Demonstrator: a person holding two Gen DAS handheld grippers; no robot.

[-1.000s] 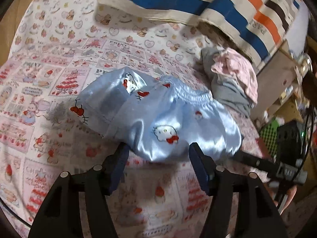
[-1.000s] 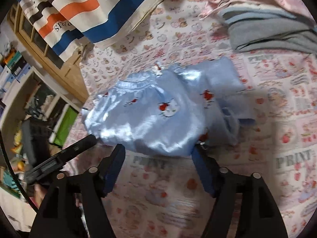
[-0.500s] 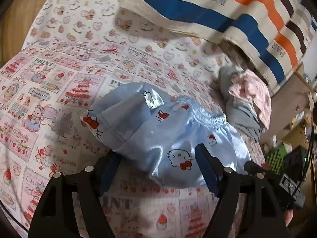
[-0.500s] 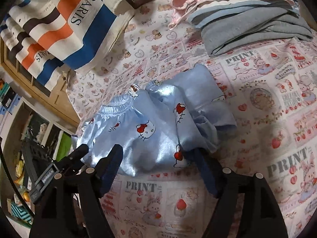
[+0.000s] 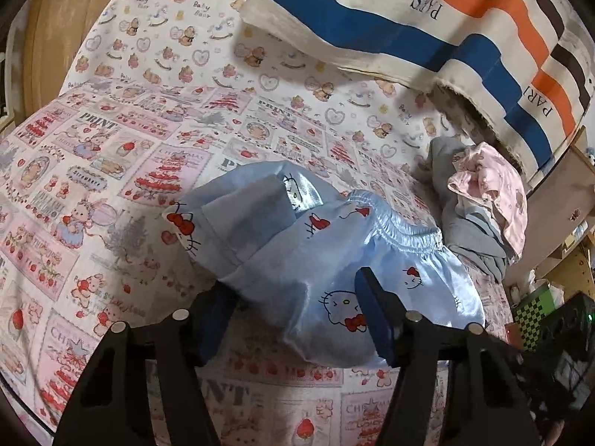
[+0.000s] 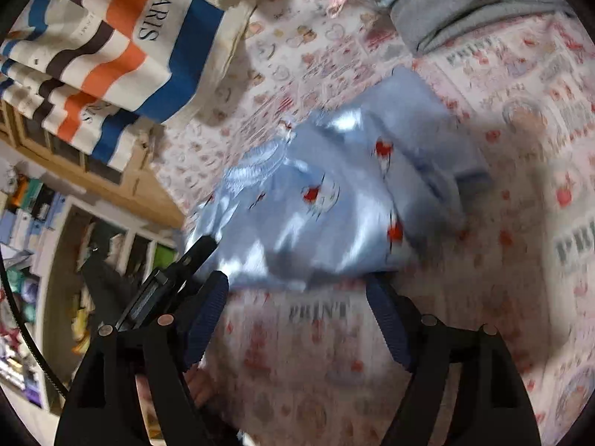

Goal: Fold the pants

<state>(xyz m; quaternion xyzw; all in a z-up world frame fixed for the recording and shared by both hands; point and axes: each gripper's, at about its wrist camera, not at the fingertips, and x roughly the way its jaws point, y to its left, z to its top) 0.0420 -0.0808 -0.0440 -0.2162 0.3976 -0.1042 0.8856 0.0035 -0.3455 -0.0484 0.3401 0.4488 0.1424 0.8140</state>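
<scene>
Covering everything under both claws: printed bedsheet (image 5: pixel 111 171). Striped bag (image 5: pixel 446 29) far ahead of left gripper (image 5: pixel 297 319). Light blue pants (image 5: pixel 316 252) bunched on sheet, near edge between left jaws, which just narrowed; whether pads press the cloth, cannot tell. Right gripper (image 6: pixel 297 308) jaws apart, just widened, only sheet between them, pants just ahead of tips. Grey and pink folded clothes (image 5: pixel 483 215) beyond pants, ahead-right of left claw.

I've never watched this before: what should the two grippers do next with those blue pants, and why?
Probably close the left gripper on the near edge of the blue pants. Its jaws have just been closing with that edge between them, while the right gripper hangs open just short of the cloth.
</scene>
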